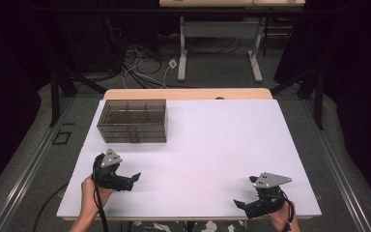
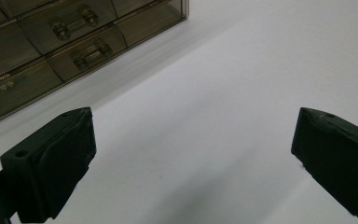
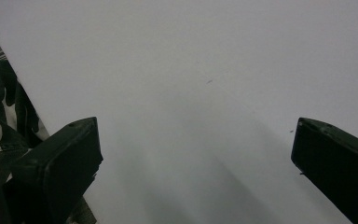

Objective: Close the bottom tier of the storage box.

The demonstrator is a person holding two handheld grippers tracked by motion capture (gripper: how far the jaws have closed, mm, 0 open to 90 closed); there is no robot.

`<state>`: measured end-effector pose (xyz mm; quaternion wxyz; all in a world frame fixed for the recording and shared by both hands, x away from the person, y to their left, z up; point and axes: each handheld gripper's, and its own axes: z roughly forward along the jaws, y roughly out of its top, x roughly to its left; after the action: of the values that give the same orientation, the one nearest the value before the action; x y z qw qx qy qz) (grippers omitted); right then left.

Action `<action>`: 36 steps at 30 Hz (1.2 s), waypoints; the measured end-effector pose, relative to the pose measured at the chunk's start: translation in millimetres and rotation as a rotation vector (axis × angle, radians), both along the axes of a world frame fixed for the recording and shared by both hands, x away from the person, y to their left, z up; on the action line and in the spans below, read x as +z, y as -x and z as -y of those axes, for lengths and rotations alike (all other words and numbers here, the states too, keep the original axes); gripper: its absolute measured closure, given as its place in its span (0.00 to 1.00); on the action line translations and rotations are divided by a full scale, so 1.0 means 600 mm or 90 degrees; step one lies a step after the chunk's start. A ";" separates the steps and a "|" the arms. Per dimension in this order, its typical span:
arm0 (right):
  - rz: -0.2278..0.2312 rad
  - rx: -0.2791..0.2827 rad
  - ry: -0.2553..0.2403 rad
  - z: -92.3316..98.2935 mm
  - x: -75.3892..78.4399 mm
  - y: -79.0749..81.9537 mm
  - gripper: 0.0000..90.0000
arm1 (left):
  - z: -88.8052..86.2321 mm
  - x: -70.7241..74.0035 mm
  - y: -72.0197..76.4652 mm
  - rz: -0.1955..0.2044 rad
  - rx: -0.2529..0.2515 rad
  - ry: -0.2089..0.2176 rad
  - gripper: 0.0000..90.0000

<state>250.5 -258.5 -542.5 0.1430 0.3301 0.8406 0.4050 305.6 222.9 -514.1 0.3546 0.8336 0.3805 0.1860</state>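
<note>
Both jaws spread wide: steer the left gripper (image 1: 136,177) squarely onto a drawer box (image 1: 133,121) handle (image 2: 92,55) ahead; right gripper (image 1: 240,203) idles.

A white worktop (image 1: 222,154) fills the middle of the frame. On it, toward its upper left, stands a smoky transparent drawer box (image 1: 133,121), drawers closed, near the far edge.
</note>
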 end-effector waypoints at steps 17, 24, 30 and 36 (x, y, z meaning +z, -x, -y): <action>-0.002 0.002 0.002 0.000 -0.001 -0.001 0.01 | 0.004 0.000 0.048 0.015 -0.023 0.006 0.00; -0.004 -0.002 0.002 0.001 -0.001 -0.001 0.01 | 0.003 -0.006 0.060 0.015 -0.029 0.008 0.00; -0.004 -0.002 0.002 0.001 -0.001 0.000 0.01 | 0.000 -0.003 0.071 0.024 -0.032 0.011 0.00; -0.006 -0.002 0.003 0.001 -0.002 -0.001 0.01 | -0.001 -0.010 0.081 0.021 -0.039 0.010 0.00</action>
<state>250.8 -258.9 -543.8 0.1408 0.3331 0.8414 0.4017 256.8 223.8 -519.9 0.3729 0.8390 0.3500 0.1857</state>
